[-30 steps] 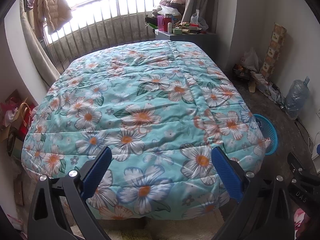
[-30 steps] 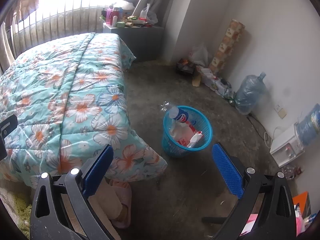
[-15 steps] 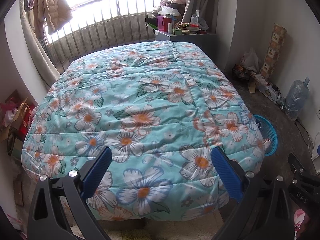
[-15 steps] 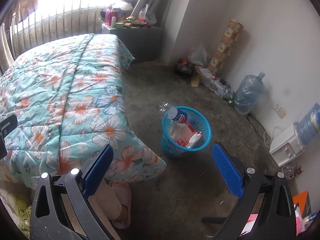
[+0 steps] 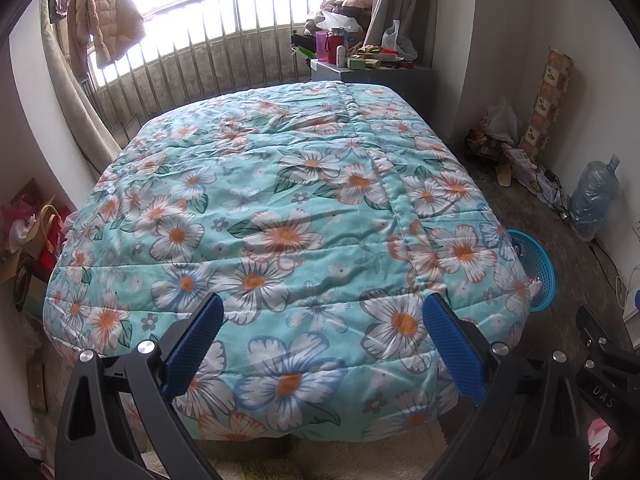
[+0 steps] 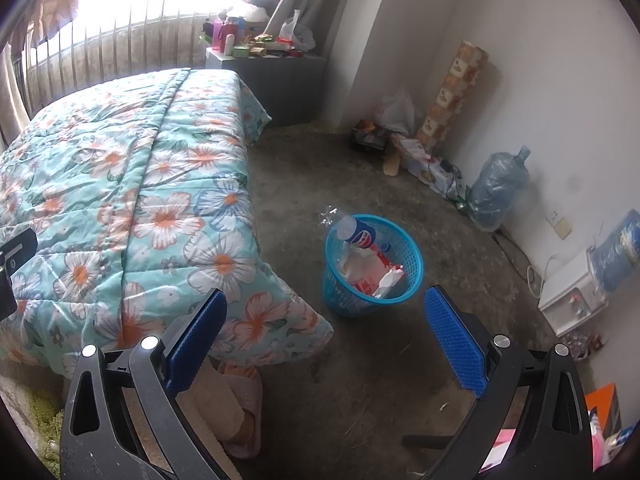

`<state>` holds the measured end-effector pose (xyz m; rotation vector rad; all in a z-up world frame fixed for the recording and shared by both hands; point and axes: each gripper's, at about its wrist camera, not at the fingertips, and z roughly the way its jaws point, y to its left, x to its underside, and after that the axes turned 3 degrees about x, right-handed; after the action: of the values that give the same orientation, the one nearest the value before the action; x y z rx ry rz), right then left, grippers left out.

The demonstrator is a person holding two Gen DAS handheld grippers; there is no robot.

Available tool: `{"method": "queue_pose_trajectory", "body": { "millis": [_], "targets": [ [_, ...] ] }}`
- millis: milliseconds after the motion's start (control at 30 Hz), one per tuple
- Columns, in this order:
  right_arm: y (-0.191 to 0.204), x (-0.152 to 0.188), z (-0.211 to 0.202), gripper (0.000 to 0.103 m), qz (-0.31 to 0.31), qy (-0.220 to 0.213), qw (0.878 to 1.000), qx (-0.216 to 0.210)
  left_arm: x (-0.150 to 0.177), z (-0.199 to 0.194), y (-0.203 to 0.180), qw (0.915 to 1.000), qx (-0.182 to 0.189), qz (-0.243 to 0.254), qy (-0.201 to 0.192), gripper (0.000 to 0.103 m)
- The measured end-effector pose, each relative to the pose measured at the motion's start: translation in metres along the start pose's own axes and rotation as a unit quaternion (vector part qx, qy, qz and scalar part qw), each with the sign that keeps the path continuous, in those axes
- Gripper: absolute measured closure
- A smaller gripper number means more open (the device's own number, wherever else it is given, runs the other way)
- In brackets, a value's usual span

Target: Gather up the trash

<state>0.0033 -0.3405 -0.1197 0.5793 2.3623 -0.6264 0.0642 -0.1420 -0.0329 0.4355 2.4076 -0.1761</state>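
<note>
Status entry, trash collection, as I read it from my two wrist feeds.

- Left hand-held gripper [image 5: 322, 340]: jaws spread wide, nothing between them. It hangs over the foot of the bed, facing the floral quilt [image 5: 280, 208], which I see bare of litter.
- Right hand-held gripper [image 6: 324, 320]: jaws likewise apart and empty, held above the concrete floor [image 6: 360, 380] and aimed toward the bin.
- Blue mesh wastebasket [image 6: 374, 266]: stands on the floor just beside the bed's corner. Contents: a plastic bottle [image 6: 354, 232] with a blue label leaning out over the far rim, and red-and-white wrappers [image 6: 380, 274] below it.
- Done, by my judgement: a fair load is already in the basket and the quilt is clear.
- Possibly outstanding: a few pale scraps on the floor near the right gripper, too small to identify; a plastic bag and loose clutter [image 6: 396, 136] along the wall; items on the grey bench [image 6: 276, 64] by the window, which may or may not be trash.
- Not counted as trash: large water jug [image 6: 498, 188], pink slipper [image 6: 244, 408] under the quilt edge.
- Estimate: late stage; remaining work is a sweep of the floor and wall side.
</note>
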Motion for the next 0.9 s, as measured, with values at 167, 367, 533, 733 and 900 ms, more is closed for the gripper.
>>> {"method": "queue_pose_trajectory", "body": {
  "millis": [167,367,533,733,900],
  "targets": [
    [0.0013,0.0000,-0.0008,0.008,0.000,0.000,1.000,0.000,-0.0001,-0.0004,-0.0001,1.0000,0.000,0.000,-0.001,0.005],
    [0.0019,0.0002,-0.0010,0.008,0.001,0.000,1.000,0.001,-0.0003,-0.0002,0.0008,1.0000,0.000,0.000,0.000,0.005],
    [0.0023,0.0003,-0.0012,0.008,0.001,0.000,1.000,0.001,-0.0004,-0.0005,0.0002,1.0000,0.000,0.000,0.000,0.005],
    [0.0031,-0.0006,-0.0012,0.008,0.000,0.000,1.000,0.001,-0.0002,-0.0003,0.0006,1.0000,-0.001,-0.001,-0.001,0.005],
    [0.0035,-0.0006,-0.0016,0.008,0.000,0.000,1.000,0.001,0.0002,0.0000,0.0018,1.0000,0.000,-0.001,-0.001,0.005]
  ]
}}
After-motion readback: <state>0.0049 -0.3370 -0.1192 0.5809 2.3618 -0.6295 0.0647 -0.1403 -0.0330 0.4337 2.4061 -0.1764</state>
